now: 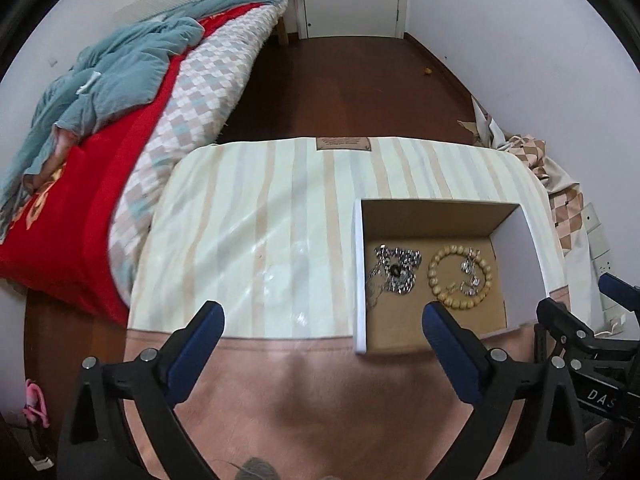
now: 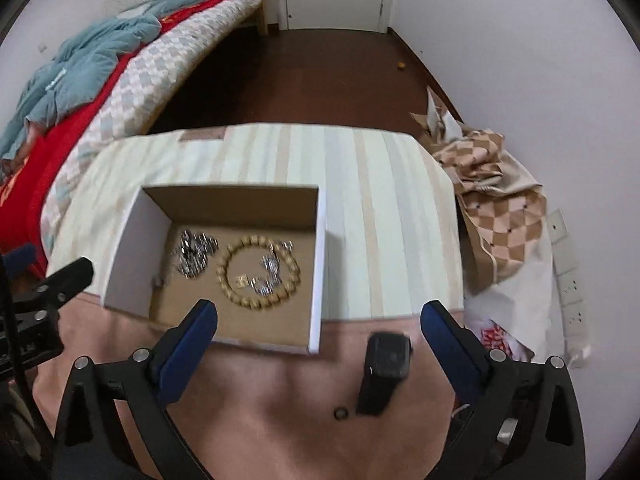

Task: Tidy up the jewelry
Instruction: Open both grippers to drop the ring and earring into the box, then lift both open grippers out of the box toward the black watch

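Right tongs (image 2: 319, 322) spread wide above the smartwatch (image 2: 385, 368); left tongs (image 1: 323, 324) also apart, empty.
The watch and a small ring (image 2: 340, 413) are left on the table's near edge, just beside the cardboard box (image 2: 316, 248) holding the bead bracelet (image 2: 258, 271); pickup is judged next.

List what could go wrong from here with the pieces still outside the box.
1. The small dark ring lies close beside the black smartwatch; the open right claw could nudge it away while taking the watch.
2. The open cardboard box already holds the wooden bead bracelet and the silver jewelry pile; a dropped watch may tangle them.
3. The ring is low and thin, so probably hard to pinch.
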A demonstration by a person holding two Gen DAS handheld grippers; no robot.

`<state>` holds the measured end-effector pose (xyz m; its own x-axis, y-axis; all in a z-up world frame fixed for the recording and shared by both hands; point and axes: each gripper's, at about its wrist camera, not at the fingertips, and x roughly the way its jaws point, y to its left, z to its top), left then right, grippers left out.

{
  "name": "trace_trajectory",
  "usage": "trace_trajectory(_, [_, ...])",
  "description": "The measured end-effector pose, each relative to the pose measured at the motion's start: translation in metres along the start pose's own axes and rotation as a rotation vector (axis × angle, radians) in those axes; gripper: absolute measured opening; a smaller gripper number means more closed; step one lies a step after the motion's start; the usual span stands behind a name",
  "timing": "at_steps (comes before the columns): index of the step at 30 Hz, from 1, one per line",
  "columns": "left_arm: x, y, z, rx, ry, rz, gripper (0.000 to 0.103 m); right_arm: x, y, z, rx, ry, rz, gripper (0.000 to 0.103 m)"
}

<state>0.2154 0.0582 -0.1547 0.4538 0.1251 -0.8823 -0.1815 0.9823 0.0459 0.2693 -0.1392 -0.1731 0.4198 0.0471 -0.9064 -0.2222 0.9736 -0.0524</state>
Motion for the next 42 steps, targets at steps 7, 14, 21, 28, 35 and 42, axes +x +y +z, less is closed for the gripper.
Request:
trace_trajectory(7, [-0.042, -0.002, -0.016, -0.005, -0.069, 0.019, 0.101, -0.033, -0.002, -0.017, 0.014, -0.035, -0.018, 0.103])
trace_trajectory(14, [-0.095, 0.0, -0.03, -0.012, -0.153, 0.025, 0.101, -0.087, 0.002, -0.034, 0.021, -0.107, 0.007, 0.103])
trace_trajectory(21, [-0.132, 0.004, -0.046, -0.021, -0.201, 0.019, 0.101, -0.138, 0.003, -0.048, 0.023, -0.184, 0.015, 0.103])
trace_trajectory(28, [-0.162, 0.004, -0.057, -0.028, -0.249, 0.023, 0.101, -0.175, 0.005, -0.058, 0.027, -0.239, 0.032, 0.103])
trace_trajectory(35, [-0.157, 0.003, -0.067, -0.074, -0.267, 0.065, 0.101, -0.184, -0.002, -0.069, 0.057, -0.261, 0.081, 0.103])
trace_trajectory(42, [-0.08, -0.031, -0.086, -0.037, -0.121, 0.078, 0.101, -0.116, -0.058, -0.1, 0.198, -0.122, 0.103, 0.103])
